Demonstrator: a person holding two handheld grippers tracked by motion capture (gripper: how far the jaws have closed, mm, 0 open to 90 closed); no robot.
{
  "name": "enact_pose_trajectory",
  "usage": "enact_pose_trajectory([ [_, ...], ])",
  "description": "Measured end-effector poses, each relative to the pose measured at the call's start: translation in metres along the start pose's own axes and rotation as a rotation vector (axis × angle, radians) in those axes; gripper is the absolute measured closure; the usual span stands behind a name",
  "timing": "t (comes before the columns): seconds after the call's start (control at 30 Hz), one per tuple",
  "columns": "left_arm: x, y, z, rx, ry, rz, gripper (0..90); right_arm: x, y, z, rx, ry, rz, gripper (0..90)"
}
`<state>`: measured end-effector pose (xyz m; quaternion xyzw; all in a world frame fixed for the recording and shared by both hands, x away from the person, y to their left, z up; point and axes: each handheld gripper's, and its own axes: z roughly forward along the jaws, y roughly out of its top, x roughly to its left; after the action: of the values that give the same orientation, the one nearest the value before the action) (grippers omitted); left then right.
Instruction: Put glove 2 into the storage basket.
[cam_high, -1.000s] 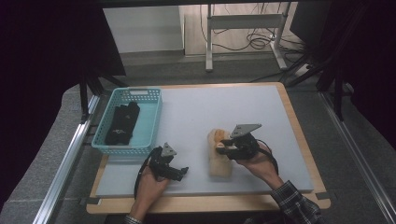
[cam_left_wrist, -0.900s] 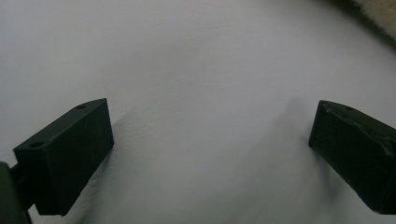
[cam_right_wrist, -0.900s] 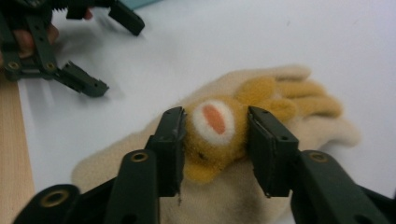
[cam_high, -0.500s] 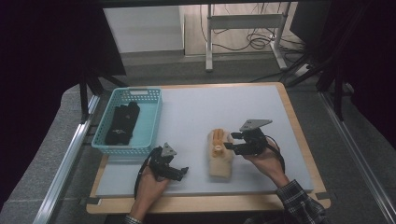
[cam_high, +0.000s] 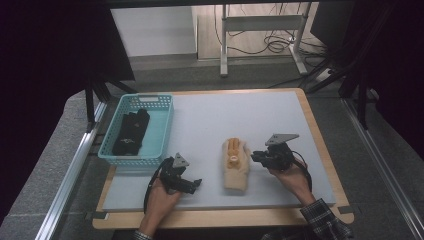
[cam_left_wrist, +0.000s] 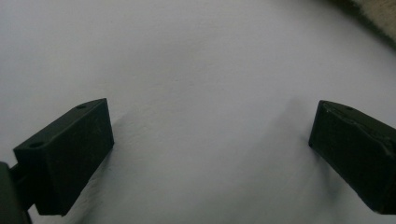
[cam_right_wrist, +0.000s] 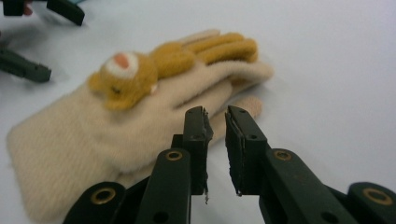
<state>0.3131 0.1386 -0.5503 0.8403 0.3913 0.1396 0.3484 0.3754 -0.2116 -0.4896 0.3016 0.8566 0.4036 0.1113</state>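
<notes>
Your right gripper (cam_high: 257, 156) has drawn back from the cream glove (cam_high: 236, 163) since the earlier frame and now sits just beside the glove's right edge, near the fingers, with its jaws pointing toward it. Those jaws have just been closing; in the right gripper view they stand almost together with only a thin slit between the 2 pads, and nothing is caught in that slit. Seen along them, the glove (cam_right_wrist: 140, 116) lies just past and to the left of the tips, its thumb side nearest, apart from the pads.

That glove lies flat on the grey table (cam_high: 210, 115), fingers pointing away from you, with an orange bear figure (cam_right_wrist: 123, 77) stitched on its back.

Your left gripper (cam_high: 192, 184) rests to the left of the glove, near but not touching it, and you hold its 2 jaws wide apart over bare table with nothing between them.

Farther left of the glove, the teal basket (cam_high: 162, 132) stands at the table's edge with a dark item (cam_high: 131, 131) lying inside it.
</notes>
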Motion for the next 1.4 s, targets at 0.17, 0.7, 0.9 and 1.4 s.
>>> enact_pose_trajectory([
  [0.17, 0.0, 0.0, 0.0, 0.0, 0.0, 0.0, 0.1, -0.005, 0.01, 0.027, 0.004, 0.011, 0.031, 61.1],
  [0.7, 0.0, 0.0, 0.0, 0.0, 0.001, 0.001, 0.1, 0.005, 0.02, 0.005, -0.023, -0.016, -0.009, 76.3],
  [0.9, 0.0, 0.0, 0.0, 0.0, 0.0, 0.0, 0.2, -0.003, 0.005, 0.009, -0.001, -0.055, 0.011, 66.2],
  [1.4, -0.002, -0.003, -0.005, -0.002, 0.024, -0.004, 1.8, 0.023, -0.039, 0.015, 0.055, 0.062, -0.016, 81.8],
])
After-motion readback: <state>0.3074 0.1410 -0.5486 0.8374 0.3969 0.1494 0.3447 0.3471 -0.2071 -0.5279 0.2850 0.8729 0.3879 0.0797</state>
